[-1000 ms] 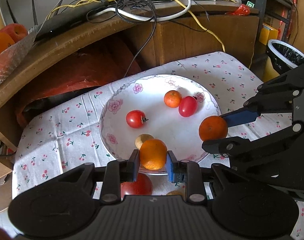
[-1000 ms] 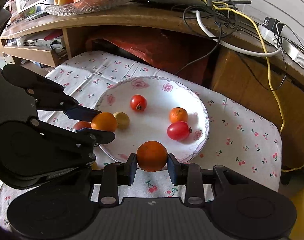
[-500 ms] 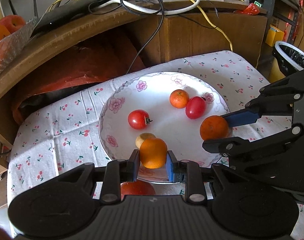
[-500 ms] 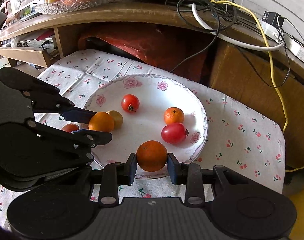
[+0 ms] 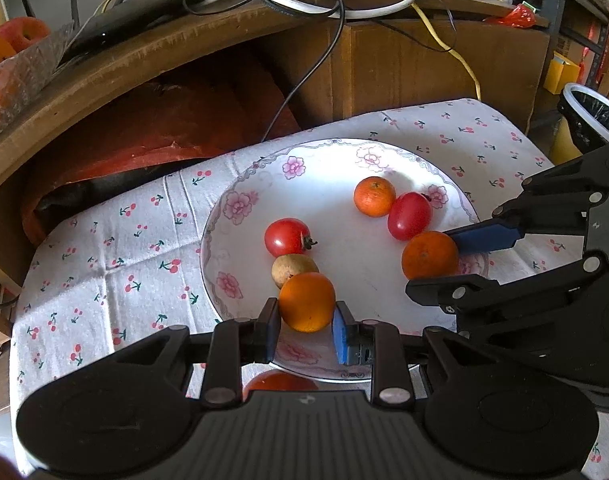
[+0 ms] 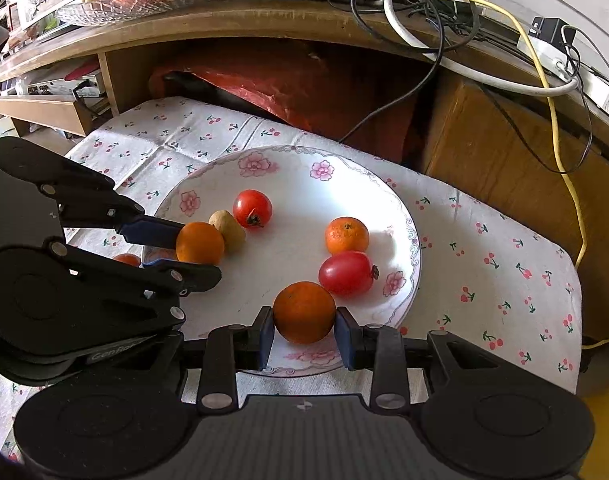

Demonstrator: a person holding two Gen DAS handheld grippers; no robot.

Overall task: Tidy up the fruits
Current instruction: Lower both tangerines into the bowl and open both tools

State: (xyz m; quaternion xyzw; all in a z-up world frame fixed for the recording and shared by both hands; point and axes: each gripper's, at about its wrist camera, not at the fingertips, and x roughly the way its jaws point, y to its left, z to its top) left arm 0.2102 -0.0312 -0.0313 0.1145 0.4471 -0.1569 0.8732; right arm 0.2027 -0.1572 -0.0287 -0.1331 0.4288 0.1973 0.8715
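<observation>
Both grippers carry fruit over the plate (image 5: pixel 240 216) for dropping in. Left gripper (image 5: pixel 306 322) jaws clamp an orange (image 5: pixel 307 302) above the near rim, just beside a small brownish fruit (image 5: pixel 292 268). Right gripper (image 6: pixel 304 330) jaws clamp a second orange (image 6: pixel 303 312) next to a red tomato (image 6: pixel 346 273) (touching or not, can't tell). Another red fruit (image 5: pixel 278 385) sits on the table, outside the plate, likely next.
</observation>
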